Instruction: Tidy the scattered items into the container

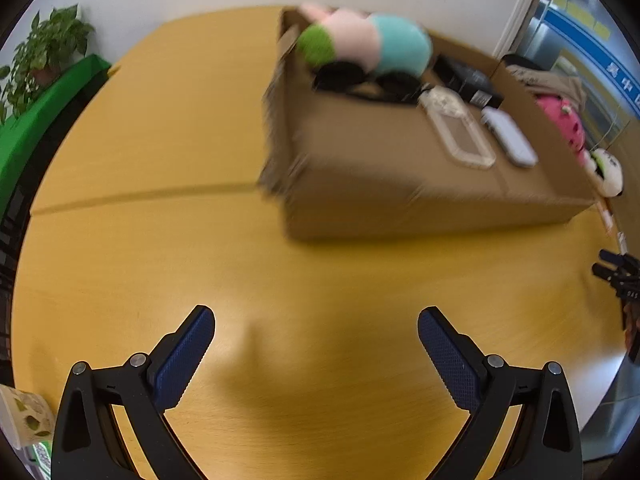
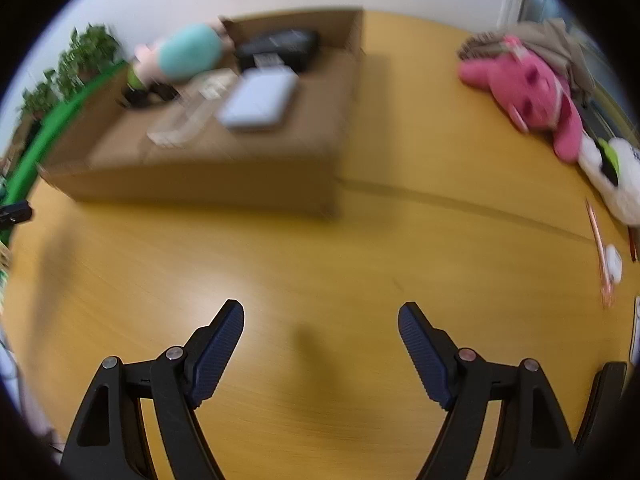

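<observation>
**The pink toy is closer to the right hand**

Both hand-held grippers are spread wide apart and hold nothing. The left hand-held gripper and the right hand-held gripper both hang over bare yellow desk.

The cardboard box sits in the upper left of the right camera's picture and in the upper middle of the left camera's picture. It already has things in it: a pink and blue soft toy, a black thing, a clear case and a flat grey pad.

Things are still out on the desk. The pink plush toy lies in the upper right of the right camera's picture, well apart from the box. Its long body runs slantwise, from upper left down to lower right. A white plush toy lies just below it, near the right edge. A thin pink pencil and a small white thing lie lower on that right edge.

In the left camera's picture the pink toy only peeks out behind the box at the far right. So the right hand looks like the better one to reach it, going forward and to the right. The pictures are blurry, so small things are hard to name.
</observation>
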`<control>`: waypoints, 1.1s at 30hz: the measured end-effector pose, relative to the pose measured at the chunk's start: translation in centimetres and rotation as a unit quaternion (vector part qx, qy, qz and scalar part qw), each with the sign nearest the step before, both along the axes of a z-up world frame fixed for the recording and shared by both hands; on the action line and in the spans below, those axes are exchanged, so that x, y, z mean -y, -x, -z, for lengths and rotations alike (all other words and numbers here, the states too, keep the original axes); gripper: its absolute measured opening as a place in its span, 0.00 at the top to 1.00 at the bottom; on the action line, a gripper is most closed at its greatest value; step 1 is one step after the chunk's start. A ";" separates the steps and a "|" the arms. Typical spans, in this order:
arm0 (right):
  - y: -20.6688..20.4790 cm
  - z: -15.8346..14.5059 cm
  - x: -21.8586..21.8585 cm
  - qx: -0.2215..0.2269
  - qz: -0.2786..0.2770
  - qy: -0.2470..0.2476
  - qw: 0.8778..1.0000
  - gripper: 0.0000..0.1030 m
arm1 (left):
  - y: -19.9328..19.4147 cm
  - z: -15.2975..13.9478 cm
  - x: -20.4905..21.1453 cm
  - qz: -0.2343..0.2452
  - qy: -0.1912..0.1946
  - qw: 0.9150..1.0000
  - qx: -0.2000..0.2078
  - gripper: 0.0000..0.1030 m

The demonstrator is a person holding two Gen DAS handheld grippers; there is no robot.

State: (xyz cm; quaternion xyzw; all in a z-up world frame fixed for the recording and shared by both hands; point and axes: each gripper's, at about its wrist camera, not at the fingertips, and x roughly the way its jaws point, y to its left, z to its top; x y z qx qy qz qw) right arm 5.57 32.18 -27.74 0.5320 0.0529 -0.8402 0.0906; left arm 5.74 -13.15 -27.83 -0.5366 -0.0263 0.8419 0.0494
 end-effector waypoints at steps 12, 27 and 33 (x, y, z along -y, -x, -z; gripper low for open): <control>-0.2 2.7 -0.1 -0.061 -0.136 0.017 0.989 0.00 | 0.0 3.0 2.7 0.083 0.029 0.991 -0.100 0.00; 3.5 3.3 0.2 -0.089 -0.135 0.032 0.986 0.00 | 3.7 3.7 3.6 0.187 0.016 0.976 -0.109 0.00; 3.5 3.4 0.2 -0.089 -0.135 0.031 0.986 0.00 | 3.6 3.6 3.4 0.183 0.017 0.977 -0.109 0.00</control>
